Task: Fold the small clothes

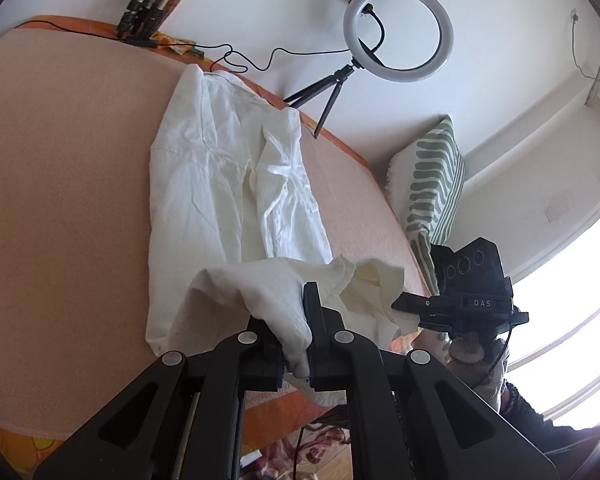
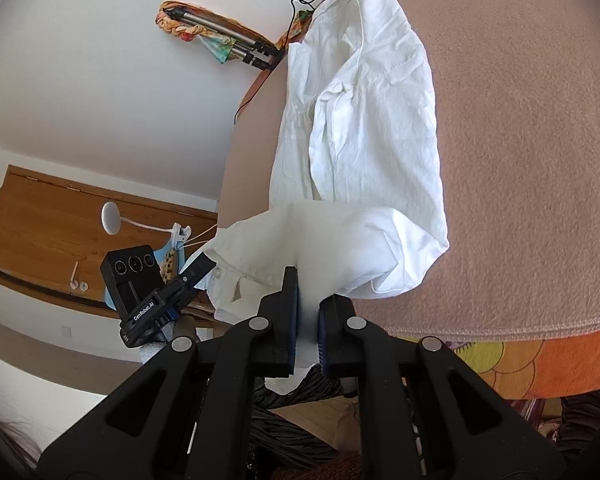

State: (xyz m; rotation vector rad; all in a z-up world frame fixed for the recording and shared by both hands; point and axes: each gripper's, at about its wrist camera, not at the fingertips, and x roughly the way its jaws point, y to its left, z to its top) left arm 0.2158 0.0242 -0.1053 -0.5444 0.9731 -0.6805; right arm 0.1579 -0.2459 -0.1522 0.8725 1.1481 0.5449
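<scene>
Shirt (image 1: 228,184) hem pinched in both shut claws, L (image 1: 306,330) & R (image 2: 308,312).

walls: white | ring light (image 1: 398,31) on tripod: upper centre | striped cushion (image 1: 430,184): right | bright window (image 1: 572,312): lower right | wooden door (image 2: 80,216): left | wood floor (image 2: 320,412): bottom
</scene>
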